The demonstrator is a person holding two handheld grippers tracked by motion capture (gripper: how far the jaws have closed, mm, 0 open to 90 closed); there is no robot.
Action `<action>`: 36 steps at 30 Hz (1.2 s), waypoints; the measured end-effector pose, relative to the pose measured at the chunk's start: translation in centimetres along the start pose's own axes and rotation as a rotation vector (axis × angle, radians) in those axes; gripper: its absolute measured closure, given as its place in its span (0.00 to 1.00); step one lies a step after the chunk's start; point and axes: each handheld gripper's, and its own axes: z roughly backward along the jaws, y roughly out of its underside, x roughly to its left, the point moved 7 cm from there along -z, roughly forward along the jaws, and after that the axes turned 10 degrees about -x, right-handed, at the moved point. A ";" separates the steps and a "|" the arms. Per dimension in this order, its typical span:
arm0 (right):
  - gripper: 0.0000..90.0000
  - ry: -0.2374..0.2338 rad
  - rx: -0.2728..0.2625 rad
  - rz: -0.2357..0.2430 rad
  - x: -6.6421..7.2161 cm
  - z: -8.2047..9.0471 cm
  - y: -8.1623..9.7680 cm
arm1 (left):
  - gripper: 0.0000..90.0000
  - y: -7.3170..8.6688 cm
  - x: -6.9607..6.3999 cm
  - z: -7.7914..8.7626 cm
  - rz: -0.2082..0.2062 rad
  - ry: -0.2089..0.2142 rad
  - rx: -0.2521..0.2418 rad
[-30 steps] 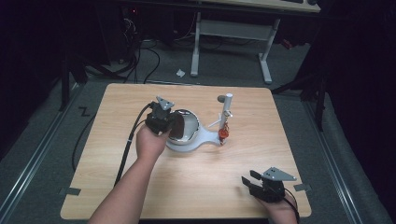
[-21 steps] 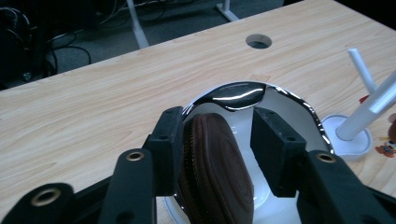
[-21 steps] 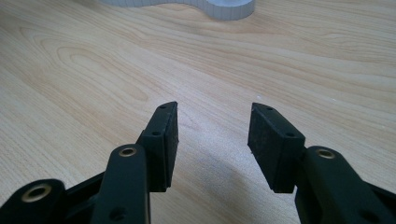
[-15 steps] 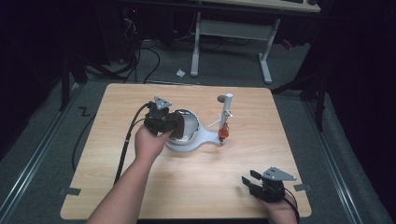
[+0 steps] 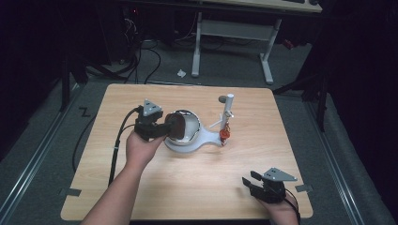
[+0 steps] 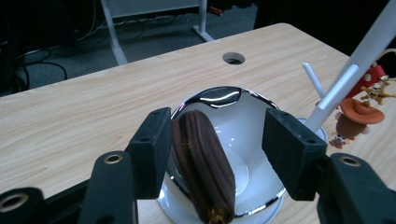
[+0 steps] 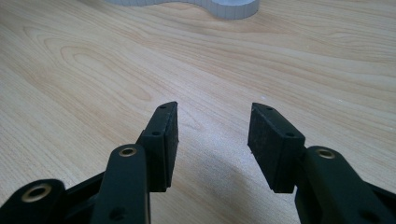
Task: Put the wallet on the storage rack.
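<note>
A brown zipped pouch point(image 6: 203, 172) stands on edge in a shiny white bowl point(image 6: 243, 116), leaning by the left jaw. My left gripper point(image 6: 217, 123) has just been opening; its right jaw stands well clear of the pouch, so nothing is gripped. From the high view, the left gripper point(image 5: 166, 129) sits at the left rim of the bowl point(image 5: 190, 131), with the pouch point(image 5: 177, 126) at its tips. My right gripper point(image 5: 248, 180) rests open near the table's front right, and its jaws point(image 7: 212, 116) have bare wood between them.
The bowl sits on a white stand with an upright post point(image 5: 228, 108) and a red figure keychain point(image 5: 225, 135) hanging from it. The keychain point(image 6: 355, 116) hangs just right of the bowl. A cable hole point(image 5: 221, 99) lies in the wooden table point(image 5: 141, 187) behind the stand.
The left jaws have opened and let go of the pouch, which now rests in the bowl. The left hand drew back slightly to the left. The right gripper has not moved.
</note>
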 end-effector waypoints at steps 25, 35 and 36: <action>0.59 0.026 0.017 0.016 -0.4 -0.1 0.4 | 0.16 12.7 1.8 6.9 0.121 0.134 0.121; 0.58 0.051 0.024 0.012 -0.8 -0.1 0.6 | 0.05 16.7 1.8 9.5 0.027 0.046 0.115; 0.58 0.056 0.027 0.004 -0.8 0.0 0.7 | 0.05 16.9 2.0 9.4 0.042 0.051 0.123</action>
